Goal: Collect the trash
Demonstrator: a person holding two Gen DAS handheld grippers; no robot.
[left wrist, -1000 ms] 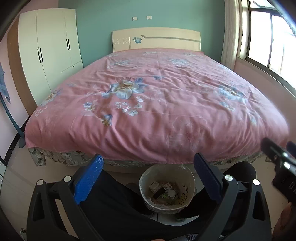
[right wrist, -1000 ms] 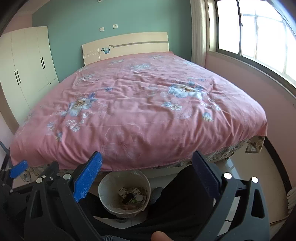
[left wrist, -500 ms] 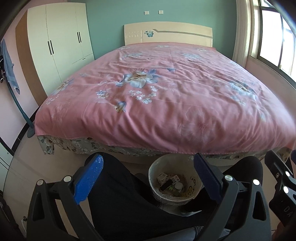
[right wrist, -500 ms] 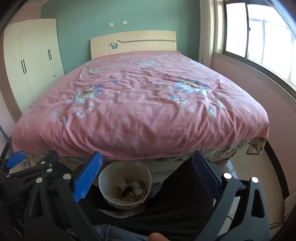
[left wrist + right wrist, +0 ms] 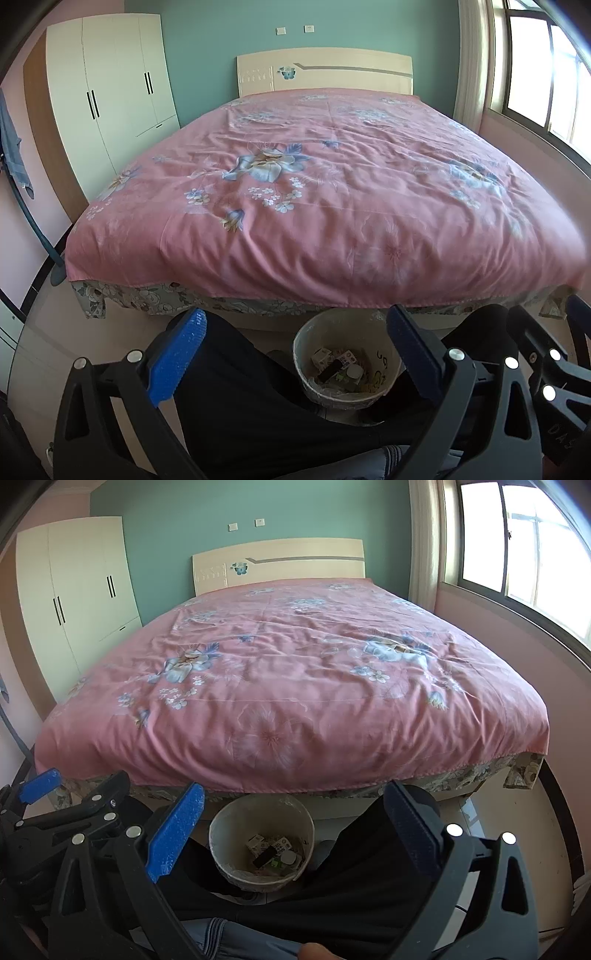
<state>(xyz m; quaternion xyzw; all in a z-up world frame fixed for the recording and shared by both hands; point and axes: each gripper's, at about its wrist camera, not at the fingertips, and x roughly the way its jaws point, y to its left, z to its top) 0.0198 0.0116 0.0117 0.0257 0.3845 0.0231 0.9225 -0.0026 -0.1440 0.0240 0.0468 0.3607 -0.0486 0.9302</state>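
**Bin holds the scraps, bed lies bare**

While both tools hang wide and empty, the trash sits in the bin (image 5: 345, 369) on the floor at the foot of the bed (image 5: 314, 192), between the person's knees. The left tool (image 5: 295, 354) has its blue pads spread to either side of the bin; the right tool (image 5: 291, 830) frames the same bin from its own side. Inside lie small cartons, a dark flat piece and a round white lid; finer detail is too small to tell. These look light and thin-walled, likely to crush or slip under a hard pinch, so a gentle grip across a carton's flat faces seems best. The bin itself looks like stiff, light plastic; its rim is the natural hold. No loose trash shows on the pink cover.
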